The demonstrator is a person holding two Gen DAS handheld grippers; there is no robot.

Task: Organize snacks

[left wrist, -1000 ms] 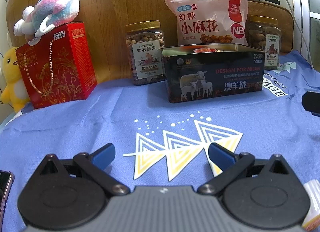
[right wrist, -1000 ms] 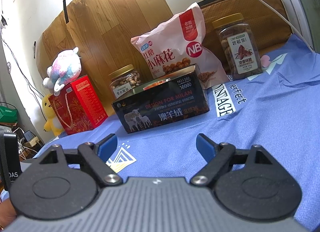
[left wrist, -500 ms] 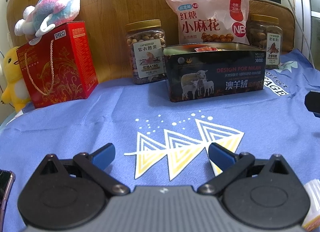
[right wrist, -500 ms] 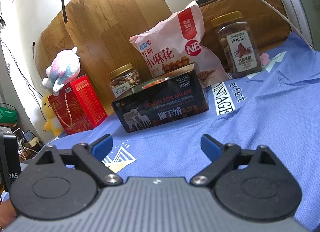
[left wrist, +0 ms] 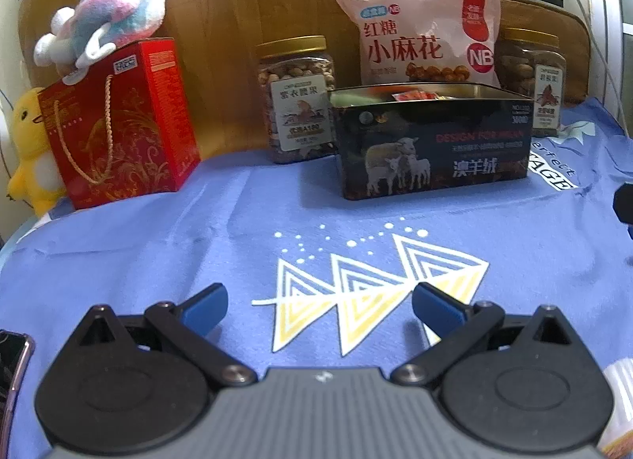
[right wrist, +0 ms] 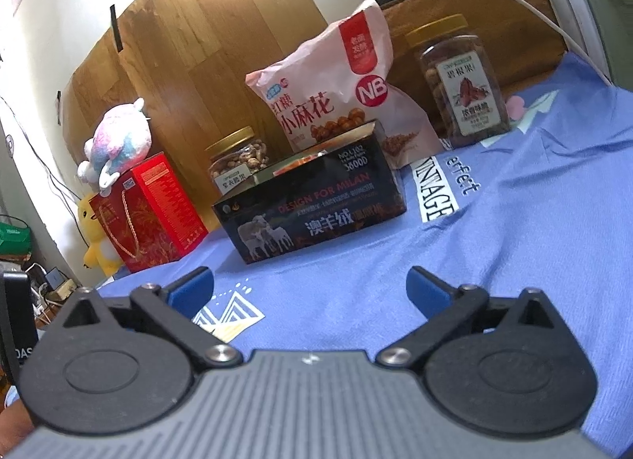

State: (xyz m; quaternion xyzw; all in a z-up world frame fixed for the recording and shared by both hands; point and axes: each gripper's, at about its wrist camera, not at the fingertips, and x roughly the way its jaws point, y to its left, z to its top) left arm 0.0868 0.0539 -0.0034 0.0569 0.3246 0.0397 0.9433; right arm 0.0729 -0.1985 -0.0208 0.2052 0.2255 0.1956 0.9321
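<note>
A dark open tin (left wrist: 433,142) (right wrist: 316,214) with sheep on its side stands on the blue cloth; snack packets show inside. Behind it leans a pink snack bag (left wrist: 423,36) (right wrist: 336,99). A gold-lidded nut jar (left wrist: 294,99) (right wrist: 237,160) stands to the tin's left, another jar (left wrist: 534,75) (right wrist: 461,83) to its right. My left gripper (left wrist: 318,303) is open over the cloth's triangle print, holding nothing. My right gripper (right wrist: 310,285) has its jaws opening wide, with nothing between them, well short of the tin.
A red gift box (left wrist: 118,123) (right wrist: 152,210) with a pastel plush (left wrist: 107,20) on top stands at the left, a yellow duck plush (left wrist: 29,150) beside it. A wooden board (left wrist: 237,4) backs the row. A phone edge (left wrist: 14,364) lies at the lower left.
The right gripper's jaws have spread wider apart. The left gripper and all the snacks stay where they were.
</note>
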